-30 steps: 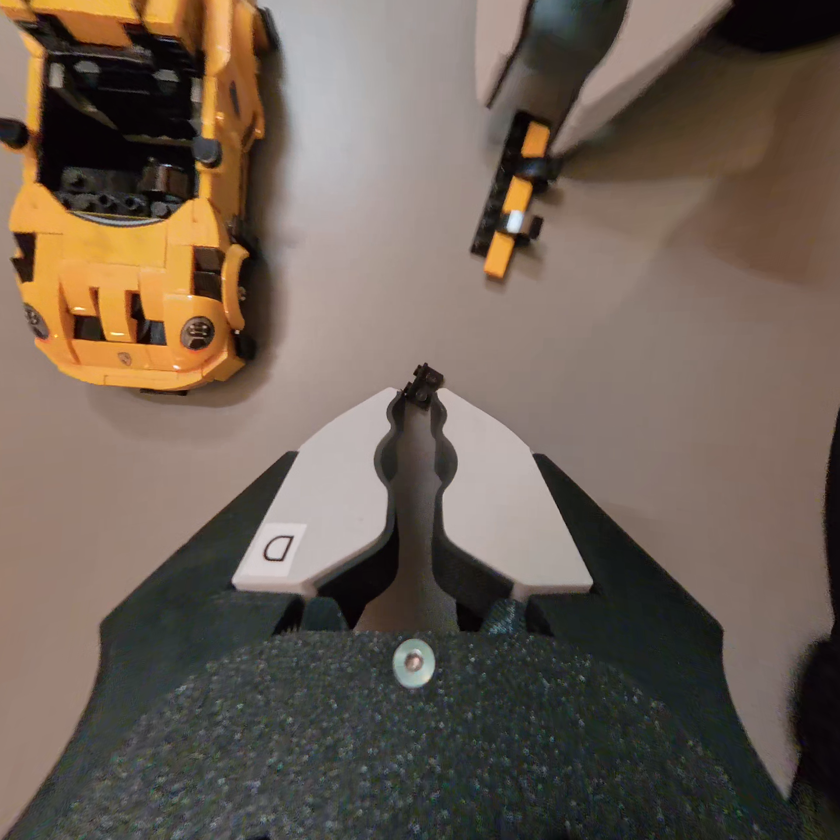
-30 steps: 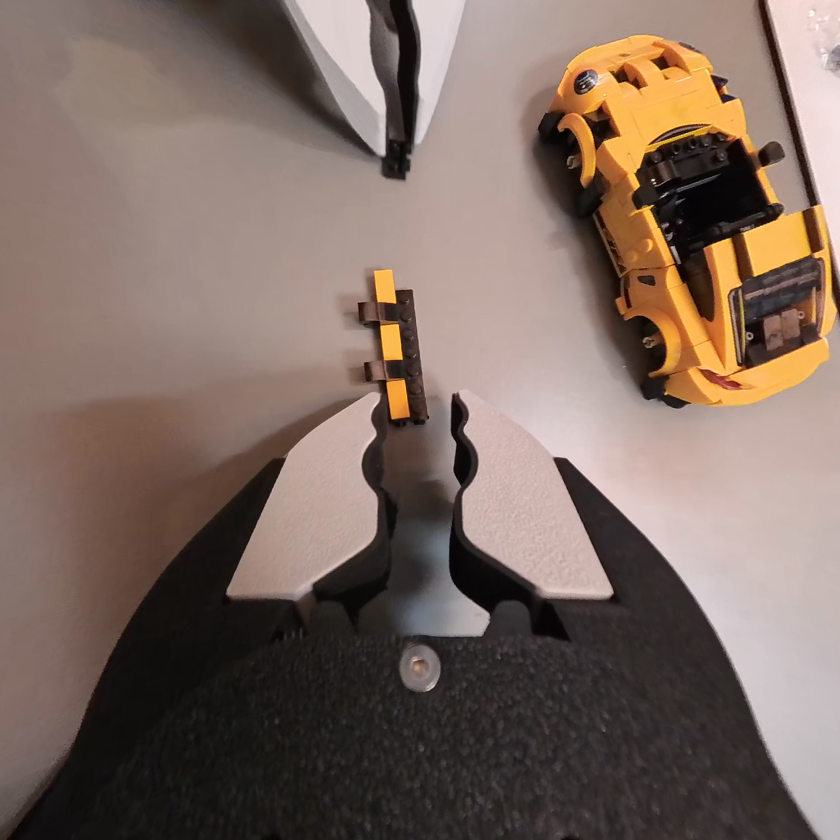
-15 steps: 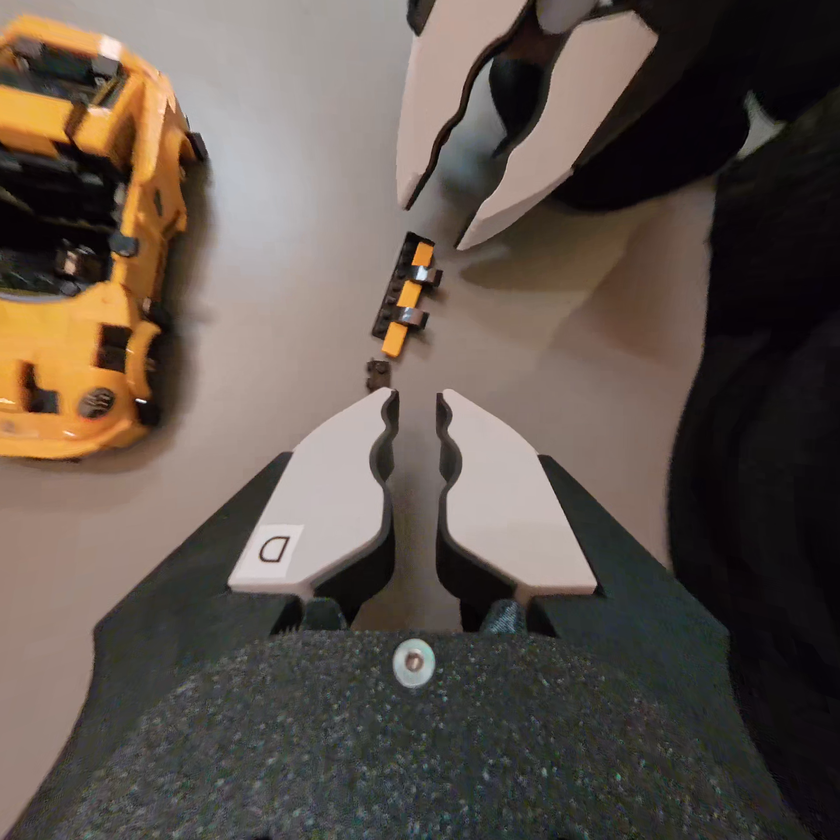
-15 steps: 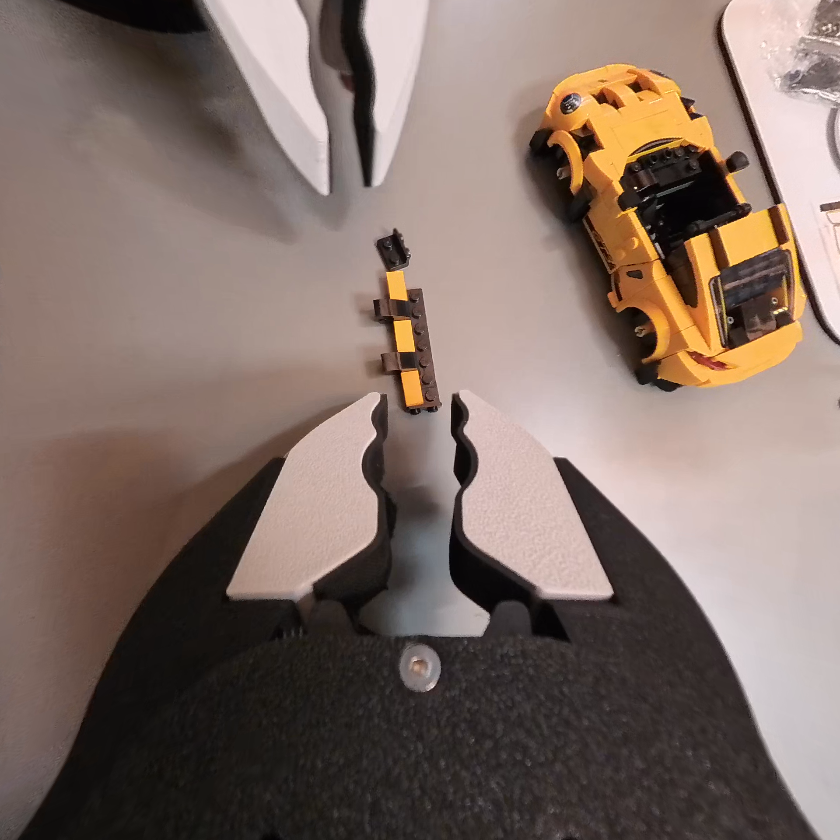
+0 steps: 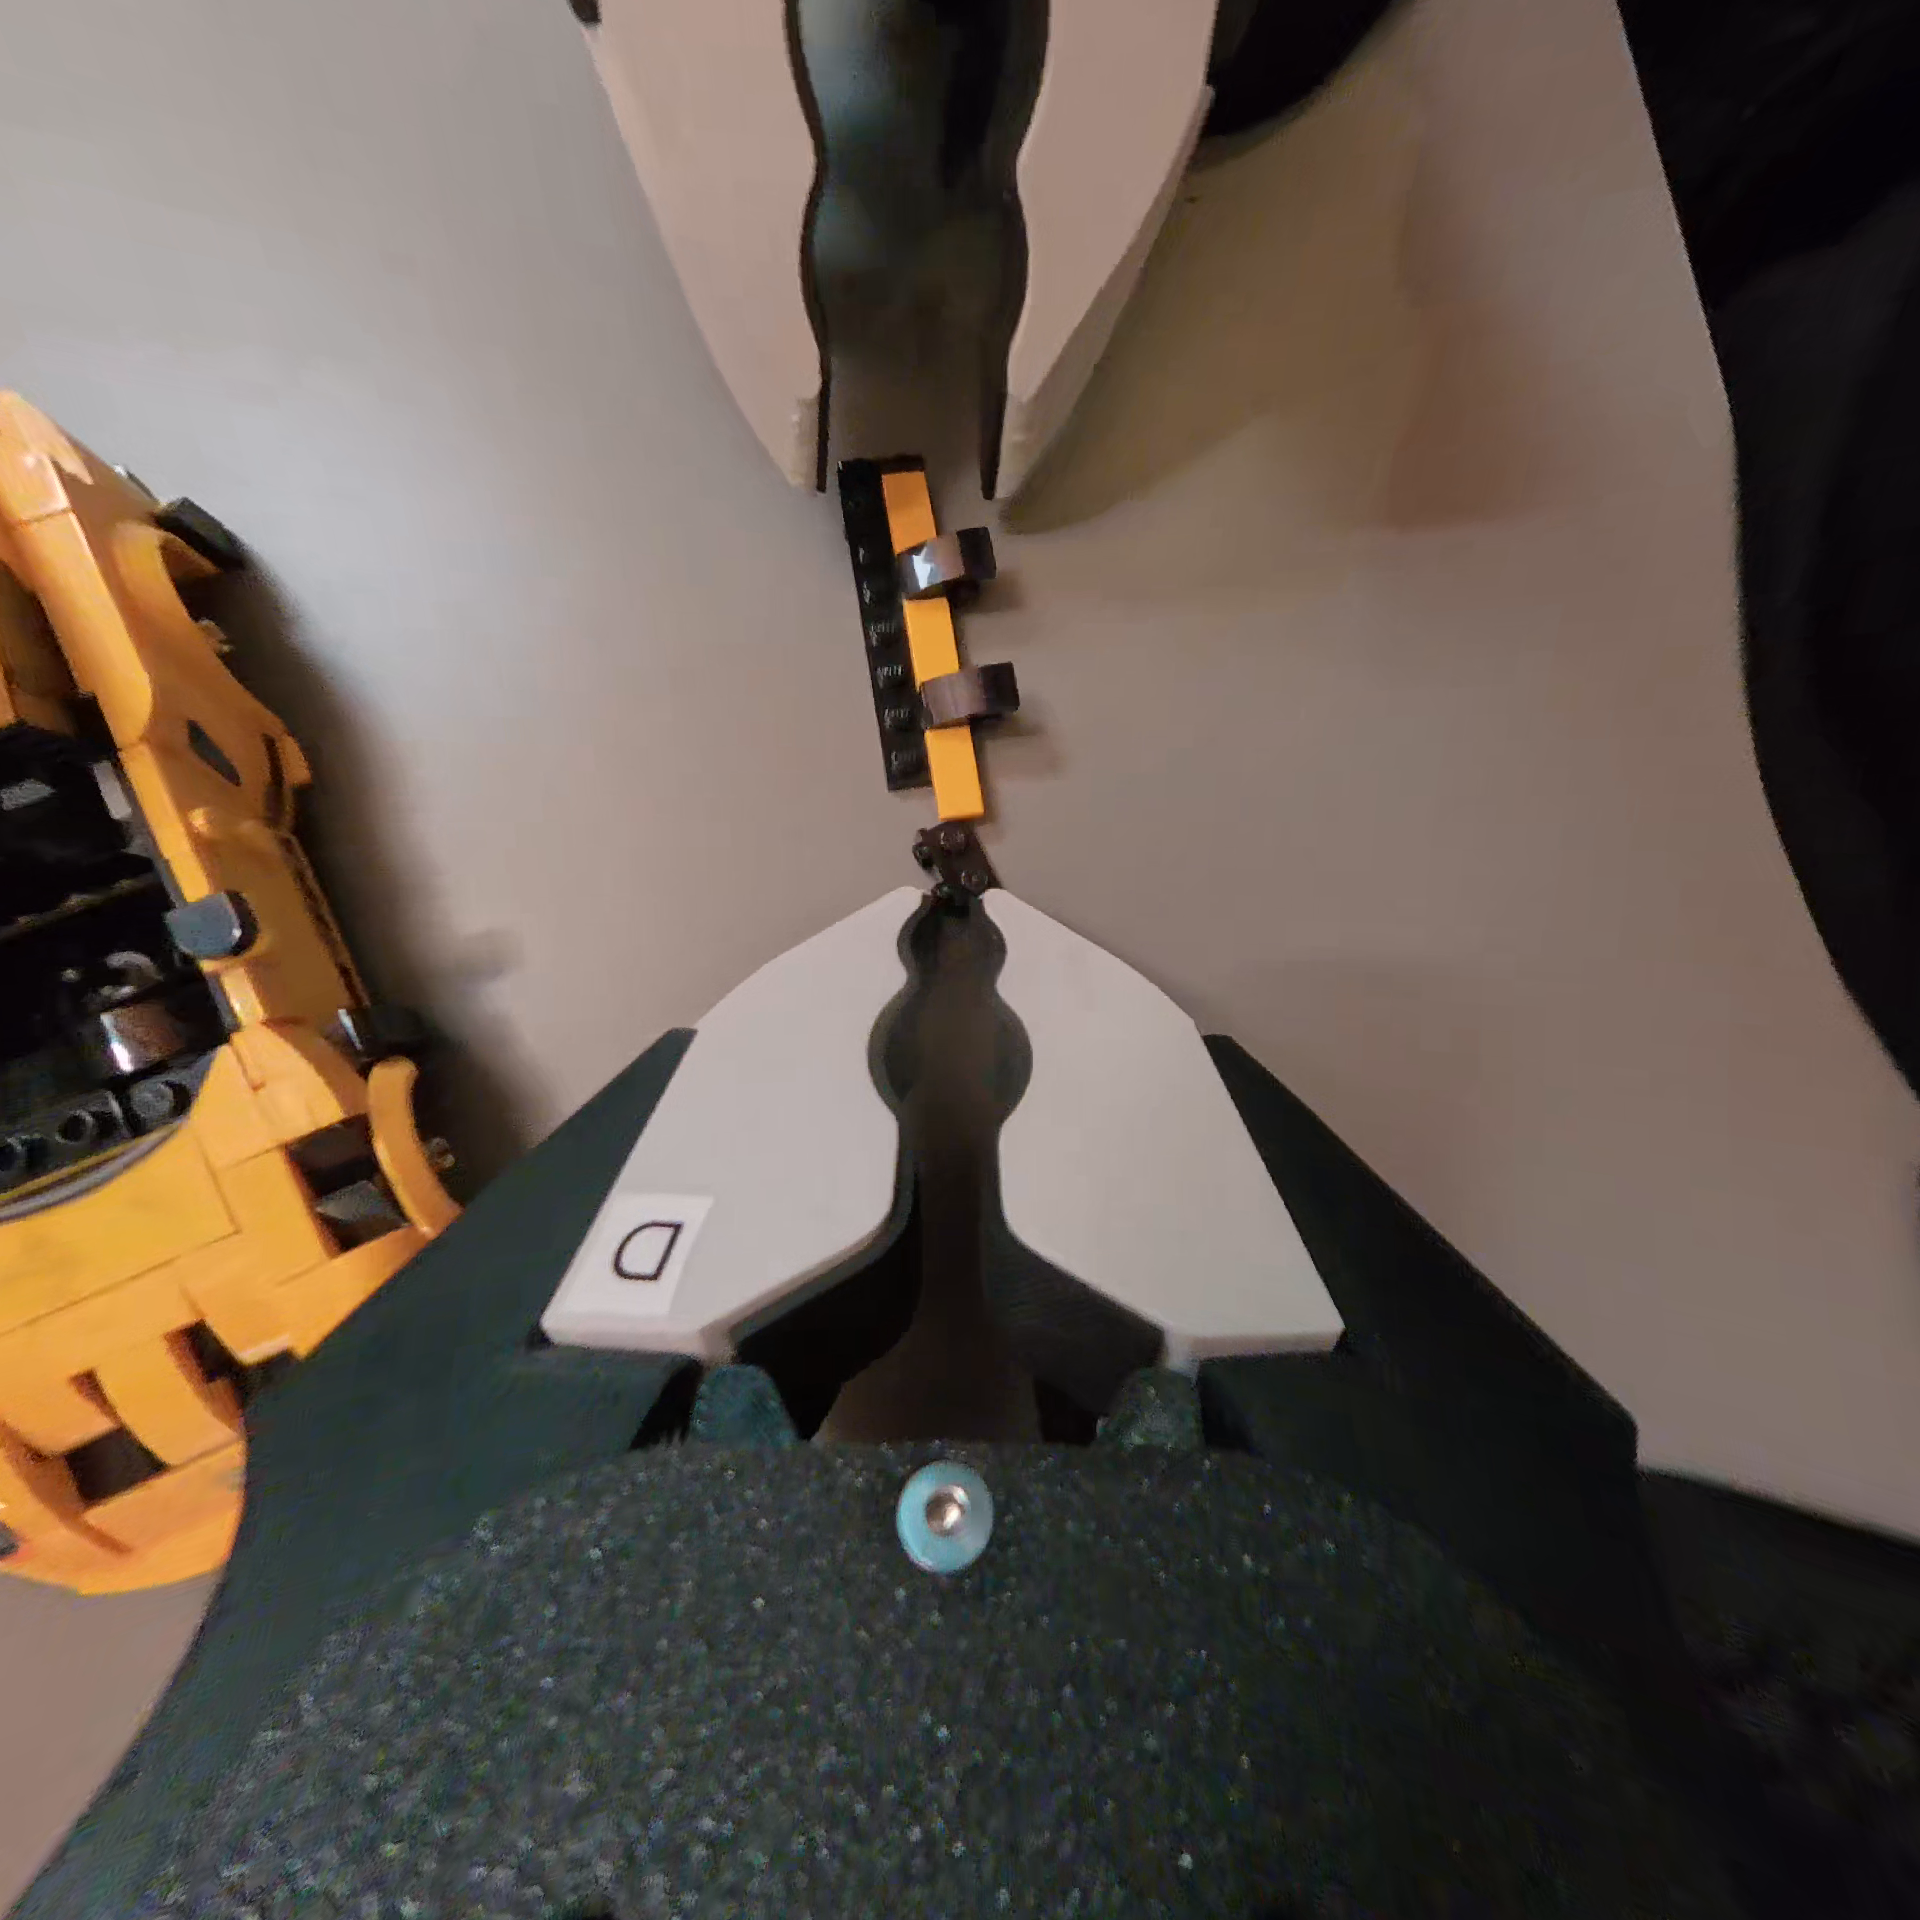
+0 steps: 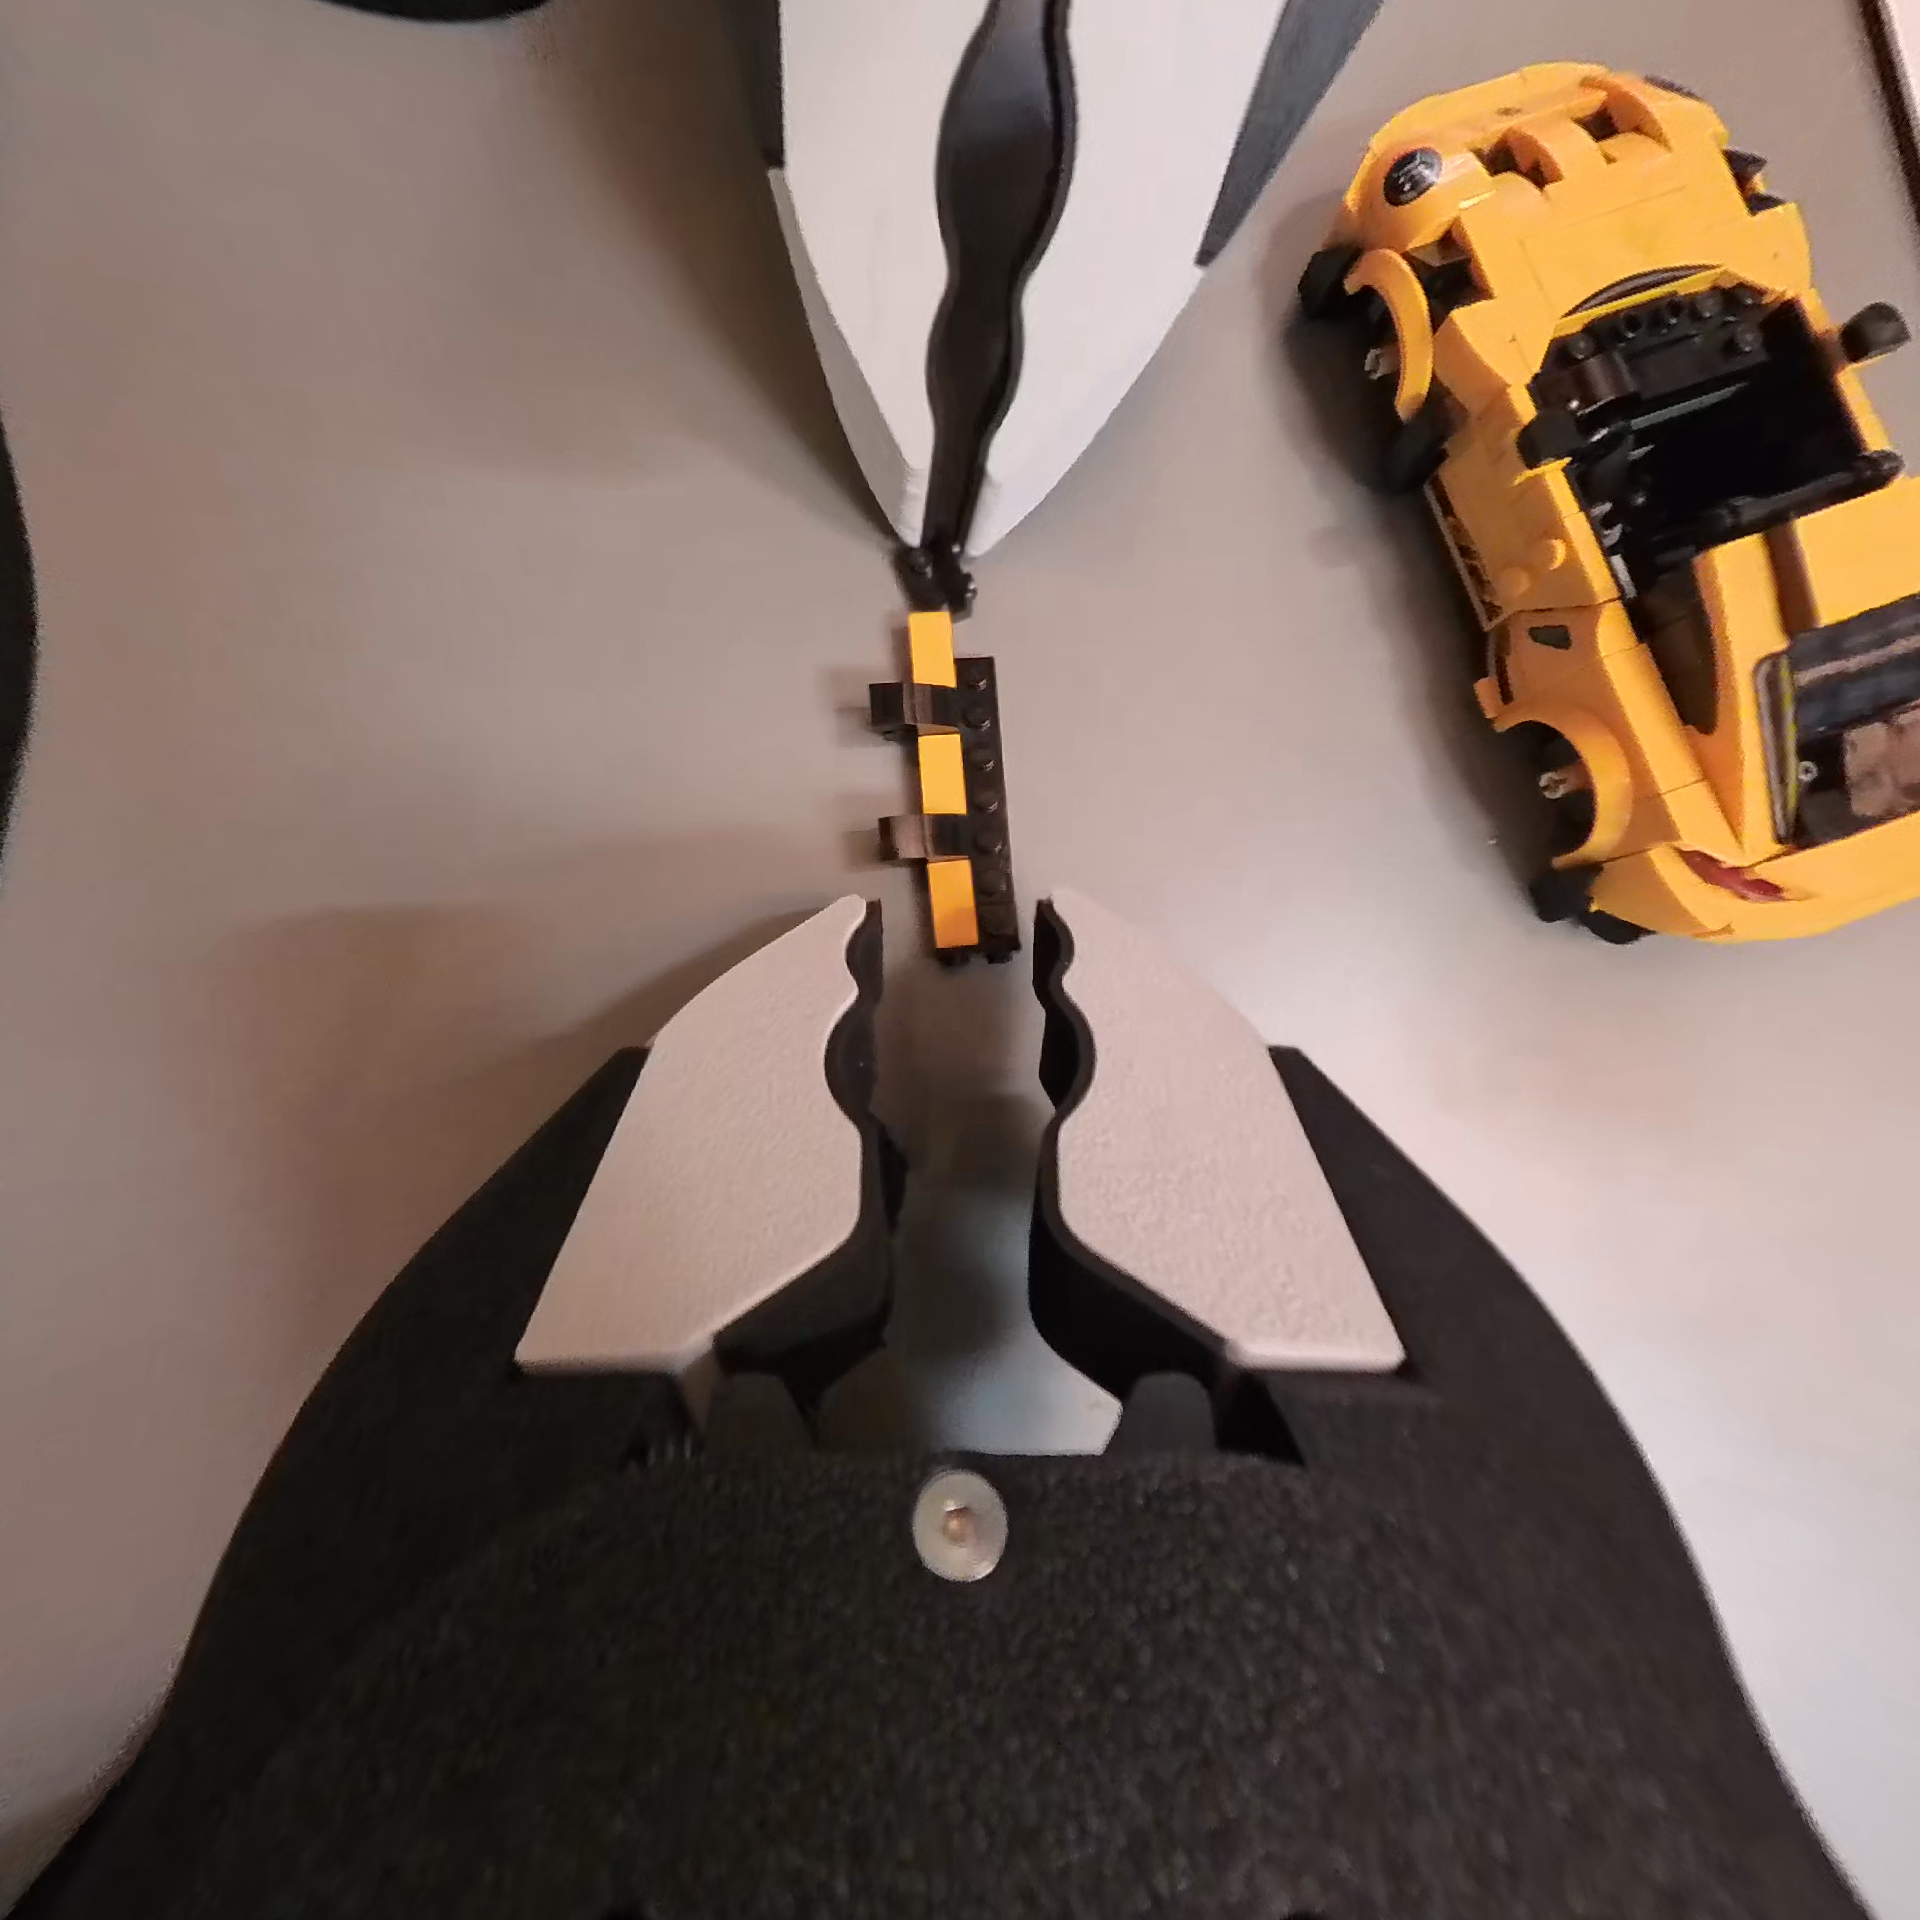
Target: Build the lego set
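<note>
Two grippers are facing each other across a grey desk (image 5: 416, 436), with a small sub-assembly lying flat between them. Left gripper (image 5: 953, 902): fingers are pinching together on a small black piece (image 5: 951, 850), which is sticking out past the tips; gap at the tips is nearly nil. That small black piece is sitting just beside the orange end of the black-and-orange strip (image 5: 925, 634); whether the two are touching cannot be told from either view.

Right gripper (image 6: 954, 920): fingers are standing narrowly apart, holding nothing, tips flanking the near end of the strip. In the left wrist view one tip appears against the strip's black edge, the other is clear of it.

Strip itself: long black studded plate with orange tiles along one side and two dark clip pieces projecting sideways. It is lying lengthwise along the line between the two grippers.

Yellow lego car (image 6: 1621, 499) is resting on the desk well off to one side, cockpit area open and showing black interior parts. In the left wrist view it is lying at the left edge, partly cut off by the frame.
</note>
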Tool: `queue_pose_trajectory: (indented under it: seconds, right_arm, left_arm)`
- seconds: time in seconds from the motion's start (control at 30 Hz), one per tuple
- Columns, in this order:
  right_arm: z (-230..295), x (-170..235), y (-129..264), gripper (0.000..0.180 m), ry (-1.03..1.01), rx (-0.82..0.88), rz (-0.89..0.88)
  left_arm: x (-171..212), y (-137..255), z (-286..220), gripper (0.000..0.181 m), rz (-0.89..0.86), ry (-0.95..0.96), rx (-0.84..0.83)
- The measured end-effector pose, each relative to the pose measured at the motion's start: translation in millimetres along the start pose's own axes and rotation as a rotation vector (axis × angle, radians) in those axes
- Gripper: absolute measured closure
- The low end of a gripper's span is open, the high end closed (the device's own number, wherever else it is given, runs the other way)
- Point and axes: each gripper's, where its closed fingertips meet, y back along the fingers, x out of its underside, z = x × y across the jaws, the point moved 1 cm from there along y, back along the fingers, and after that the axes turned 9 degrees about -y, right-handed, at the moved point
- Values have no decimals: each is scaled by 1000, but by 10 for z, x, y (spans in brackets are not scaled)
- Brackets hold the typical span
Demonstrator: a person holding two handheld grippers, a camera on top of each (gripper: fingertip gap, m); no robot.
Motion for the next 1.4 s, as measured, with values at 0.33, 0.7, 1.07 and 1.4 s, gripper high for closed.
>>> queue_pose_trajectory:
  seconds: [0.33, 0.7, 1.07, 1.4]
  right_arm:
    - [63, 63, -30, 157, -25, 64, 23]
    - [45, 18, -62, 156, -20, 48, 43]
    - [14, 12, -76, 163, -9, -11, 46]
    - [20, -41, -31, 164, 11, -19, 10]
  left_arm:
    - [-189, -29, -313, 164, -71, 306, -160]
    - [-118, -98, -176, 144, -108, -77, -63]
    - [-108, -96, -35, 164, -100, -71, -82]
    - [-102, -85, 73, 164, -62, 15, -219]
